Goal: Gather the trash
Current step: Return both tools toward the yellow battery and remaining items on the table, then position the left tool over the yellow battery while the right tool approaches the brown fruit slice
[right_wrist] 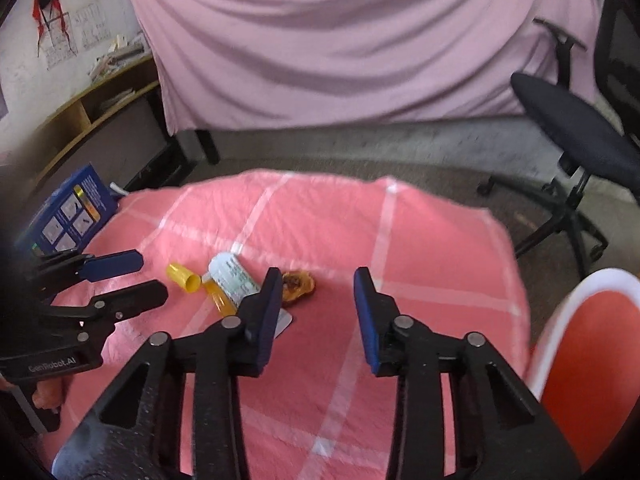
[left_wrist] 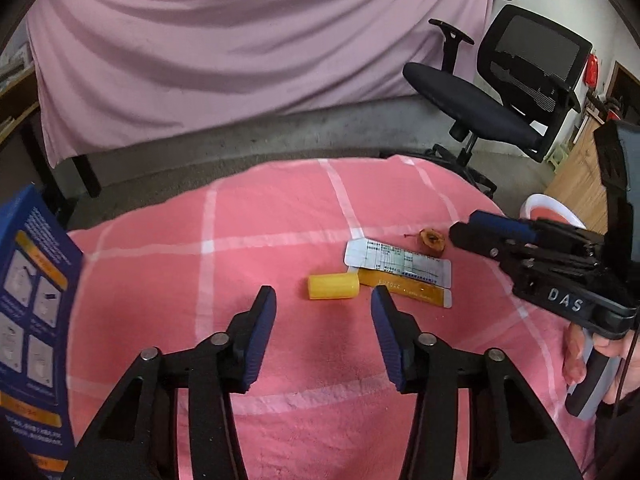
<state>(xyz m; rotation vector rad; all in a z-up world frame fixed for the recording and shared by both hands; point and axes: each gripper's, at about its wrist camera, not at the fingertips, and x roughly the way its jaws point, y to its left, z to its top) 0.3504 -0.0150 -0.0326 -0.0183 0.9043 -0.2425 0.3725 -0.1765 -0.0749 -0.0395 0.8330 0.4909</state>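
On the pink checked cloth (left_wrist: 280,220) lie a yellow tube cap (left_wrist: 333,286), a flattened white and orange tube (left_wrist: 400,270) and a brown fruit core (left_wrist: 431,241). My left gripper (left_wrist: 323,300) is open and empty, just short of the cap. My right gripper (right_wrist: 316,280) is open and empty, above the cloth just right of the core (right_wrist: 297,284). The cap (right_wrist: 183,277) and the tube (right_wrist: 234,280) lie left of it. The right gripper also shows in the left wrist view (left_wrist: 466,230), and the left gripper in the right wrist view (right_wrist: 150,278).
A blue printed box (left_wrist: 32,320) stands at the table's left edge (right_wrist: 72,210). A red bin with a white rim (right_wrist: 592,332) sits at the right of the table. A black office chair (left_wrist: 500,96) stands behind it. A pink sheet (left_wrist: 240,48) hangs at the back.
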